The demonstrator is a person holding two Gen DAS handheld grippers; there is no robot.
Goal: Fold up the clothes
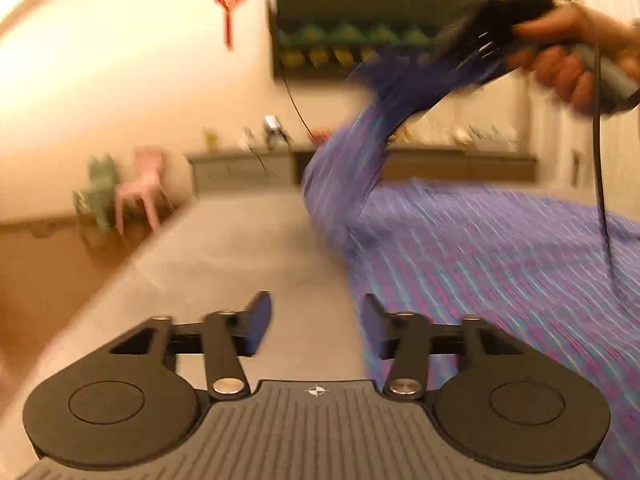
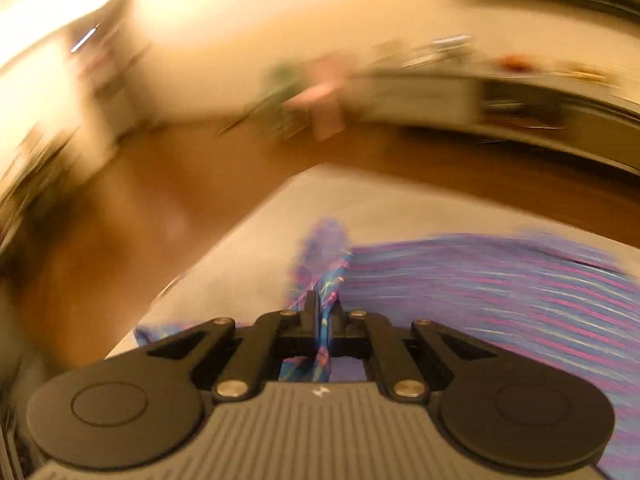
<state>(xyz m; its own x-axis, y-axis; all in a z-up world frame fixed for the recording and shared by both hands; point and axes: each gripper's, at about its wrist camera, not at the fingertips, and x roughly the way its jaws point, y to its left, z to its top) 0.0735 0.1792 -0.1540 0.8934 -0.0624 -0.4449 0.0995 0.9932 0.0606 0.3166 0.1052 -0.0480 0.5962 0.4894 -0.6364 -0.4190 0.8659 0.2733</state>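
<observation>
A purple garment with pink and blue stripes (image 1: 480, 260) lies spread on the right half of the grey table (image 1: 240, 248). My left gripper (image 1: 316, 316) stands open just above the table at the cloth's left edge, with nothing between its fingers. In the left wrist view a hand holds my right gripper (image 1: 460, 52) up at the top right, and one part of the garment rises to it in a stretched band. The right wrist view shows my right gripper (image 2: 320, 304) shut on a bunched strip of the striped garment (image 2: 500, 280) above the table (image 2: 248, 248). Both views are blurred.
A black cable (image 1: 600, 160) hangs from the right gripper across the cloth. Beyond the table stands a low grey cabinet (image 1: 240, 168) with small items on top. A pink chair (image 1: 140, 192) and a green chair (image 1: 100, 188) stand on the wooden floor (image 1: 40, 280) at left.
</observation>
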